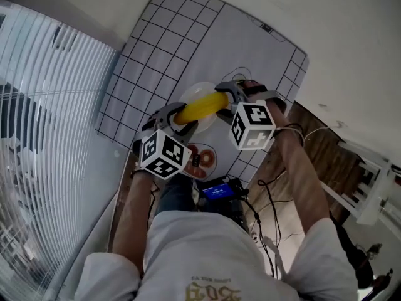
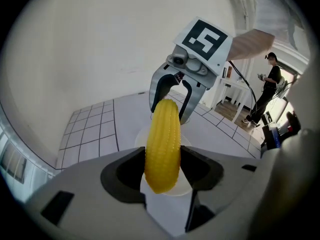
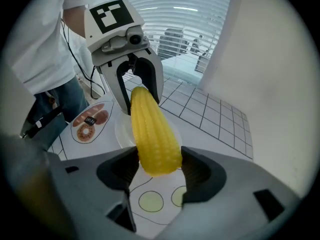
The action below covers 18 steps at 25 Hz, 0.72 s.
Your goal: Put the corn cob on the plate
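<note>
The grid-lined counter [image 1: 156, 61] carries a white plate [image 1: 195, 91] near its middle. In the head view, the left claw [image 1: 182, 119] is clamped on the 8 o'clock end of the corn cob [image 1: 202, 107]. The right claw [image 1: 227, 96] is clamped on its 2 o'clock end. The yellow cob hangs slanted between them, directly over the plate.

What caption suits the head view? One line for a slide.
Left gripper and right gripper hold a corn cob by its ends over a plate on a gridded mat.
</note>
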### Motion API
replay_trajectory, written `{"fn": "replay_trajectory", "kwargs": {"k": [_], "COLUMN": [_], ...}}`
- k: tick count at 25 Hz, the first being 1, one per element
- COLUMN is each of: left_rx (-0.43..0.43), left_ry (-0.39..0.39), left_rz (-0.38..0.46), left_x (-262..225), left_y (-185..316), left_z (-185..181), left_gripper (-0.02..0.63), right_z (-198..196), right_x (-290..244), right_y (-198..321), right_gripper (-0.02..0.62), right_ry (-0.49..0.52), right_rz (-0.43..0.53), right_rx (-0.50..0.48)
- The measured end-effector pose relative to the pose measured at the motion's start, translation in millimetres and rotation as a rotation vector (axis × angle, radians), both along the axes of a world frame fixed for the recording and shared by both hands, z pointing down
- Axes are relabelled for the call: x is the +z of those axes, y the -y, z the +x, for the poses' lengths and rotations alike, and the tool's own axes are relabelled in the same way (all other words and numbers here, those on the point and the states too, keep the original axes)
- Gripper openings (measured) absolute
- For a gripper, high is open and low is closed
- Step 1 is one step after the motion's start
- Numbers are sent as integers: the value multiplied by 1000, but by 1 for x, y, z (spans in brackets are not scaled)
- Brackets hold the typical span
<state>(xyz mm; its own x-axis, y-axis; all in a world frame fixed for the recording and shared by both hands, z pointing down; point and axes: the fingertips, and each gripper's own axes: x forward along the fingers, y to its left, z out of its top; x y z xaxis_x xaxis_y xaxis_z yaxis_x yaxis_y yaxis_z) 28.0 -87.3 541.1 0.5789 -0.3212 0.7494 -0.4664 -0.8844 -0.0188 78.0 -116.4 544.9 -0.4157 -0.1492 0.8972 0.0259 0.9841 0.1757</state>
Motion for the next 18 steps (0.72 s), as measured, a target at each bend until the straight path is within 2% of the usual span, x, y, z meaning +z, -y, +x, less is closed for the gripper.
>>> {"fn": "replay_trajectory", "kwargs": {"k": [8, 18], "left_rx": [1, -20], "left_ry": [26, -33], "left_rz": [-58, -113], "left_x": [34, 46], "left_y": [-5, -6], "left_z": [-2, -1], "left_gripper": [224, 225], "right_z": [-2, -3], "right_x": [32, 38], "right_y": [-4, -4], "right_gripper": [270, 275], "right_ry": [-1, 1], "right_rz": [-28, -81], "right_rx": [-8, -18]}}
